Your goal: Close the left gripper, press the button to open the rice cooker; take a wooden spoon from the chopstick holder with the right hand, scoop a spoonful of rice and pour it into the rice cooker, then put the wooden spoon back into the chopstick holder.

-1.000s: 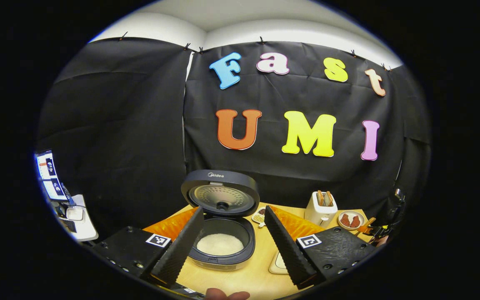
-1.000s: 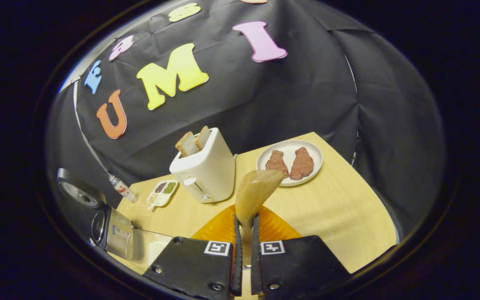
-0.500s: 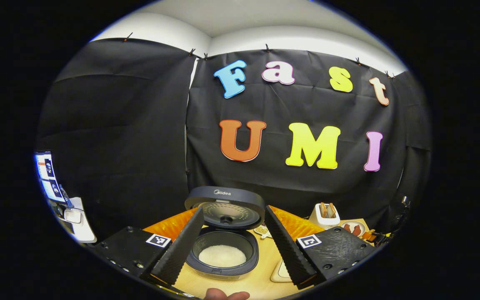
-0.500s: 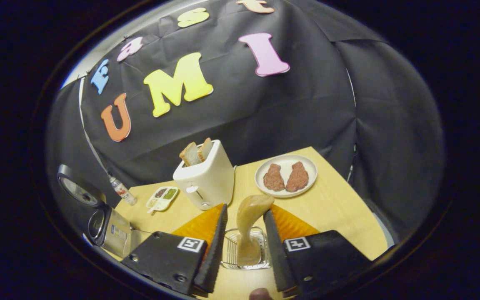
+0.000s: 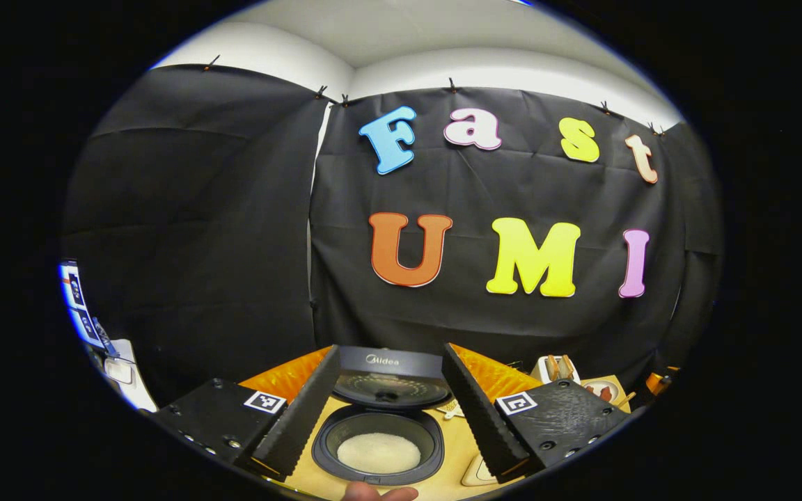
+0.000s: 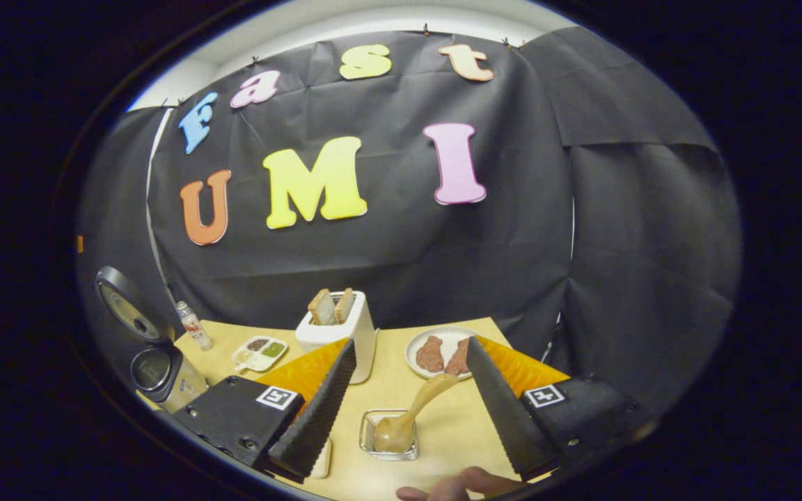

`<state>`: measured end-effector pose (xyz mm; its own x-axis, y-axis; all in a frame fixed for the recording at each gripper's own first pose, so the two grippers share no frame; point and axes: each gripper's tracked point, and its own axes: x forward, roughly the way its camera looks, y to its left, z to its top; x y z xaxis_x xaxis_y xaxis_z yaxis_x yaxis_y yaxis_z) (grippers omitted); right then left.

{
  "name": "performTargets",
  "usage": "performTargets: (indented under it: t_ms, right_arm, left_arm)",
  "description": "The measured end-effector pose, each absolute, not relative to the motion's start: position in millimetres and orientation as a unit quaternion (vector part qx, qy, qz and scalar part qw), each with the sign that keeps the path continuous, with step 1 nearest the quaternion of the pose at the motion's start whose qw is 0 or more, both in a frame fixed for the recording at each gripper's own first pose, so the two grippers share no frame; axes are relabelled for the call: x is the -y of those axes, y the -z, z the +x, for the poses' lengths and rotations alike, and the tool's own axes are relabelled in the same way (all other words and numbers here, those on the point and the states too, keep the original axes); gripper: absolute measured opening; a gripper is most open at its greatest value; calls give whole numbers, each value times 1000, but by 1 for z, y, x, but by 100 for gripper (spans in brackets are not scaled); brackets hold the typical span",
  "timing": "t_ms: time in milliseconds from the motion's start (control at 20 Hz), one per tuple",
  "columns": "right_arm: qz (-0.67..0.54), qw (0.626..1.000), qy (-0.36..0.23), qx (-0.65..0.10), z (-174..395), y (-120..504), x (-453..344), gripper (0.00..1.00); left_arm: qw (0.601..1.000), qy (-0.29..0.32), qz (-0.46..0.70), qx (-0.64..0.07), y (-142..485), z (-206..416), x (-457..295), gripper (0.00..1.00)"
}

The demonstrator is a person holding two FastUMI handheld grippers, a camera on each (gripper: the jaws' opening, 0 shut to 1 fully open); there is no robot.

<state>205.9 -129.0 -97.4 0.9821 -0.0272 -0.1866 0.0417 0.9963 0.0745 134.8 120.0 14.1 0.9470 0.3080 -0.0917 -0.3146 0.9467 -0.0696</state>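
Your table point(image 6: 436, 410) carries it all, pale wood under both claws. Biggest on it is the rice cooker point(image 5: 380, 431), lid tipped up at the back, pot open with white rice point(image 5: 379, 452) lying in the bottom. It sits right between the spread fingers of your left claw point(image 5: 383, 410), just ahead and below. That left claw is wide apart and has hold of nothing. In the right gripper view the same cooker point(image 6: 154, 355) stands far off to the left edge, lid raised.

Next down in size, the white toaster point(image 6: 335, 330) with two slices of bread poking out, and beside it the plate point(image 6: 418, 348) with two pieces of meat. A small divided dish point(image 6: 260, 353) and a little bottle point(image 6: 192, 325) sit nearer the cooker.

Now the small stuff: the chopstick holder point(image 6: 388, 435), a clear little basket, stands on the table between the fingers of your right claw point(image 6: 408, 410). The wooden spoon point(image 6: 415, 414) rests in it, leaning up to the right. Your right claw is opened wide, fingers well clear of the spoon either side, gripping nothing. A fingertip point(image 6: 457, 483) of yours shows at the bottom edge.
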Motion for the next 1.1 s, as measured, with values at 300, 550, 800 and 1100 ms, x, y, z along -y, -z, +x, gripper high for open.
performTargets:
  t_ms: [300,550,800,1100]
  right_arm:
    - [13,998,4,-67,157,61,103,100]
    - [0,998,32,-56,119,56,107,94]
    - [20,994,70,-85,89,83,119,100]
    - [23,993,81,-86,76,82,118,94]
  left_arm:
    - [989,-132,-43,-53,-4,179,-137,95]
    - [988,-116,-37,-97,21,214,-147,95]
    - [982,-119,-34,-145,41,227,-154,96]
    - [964,-110,-33,-240,79,200,-154,98]
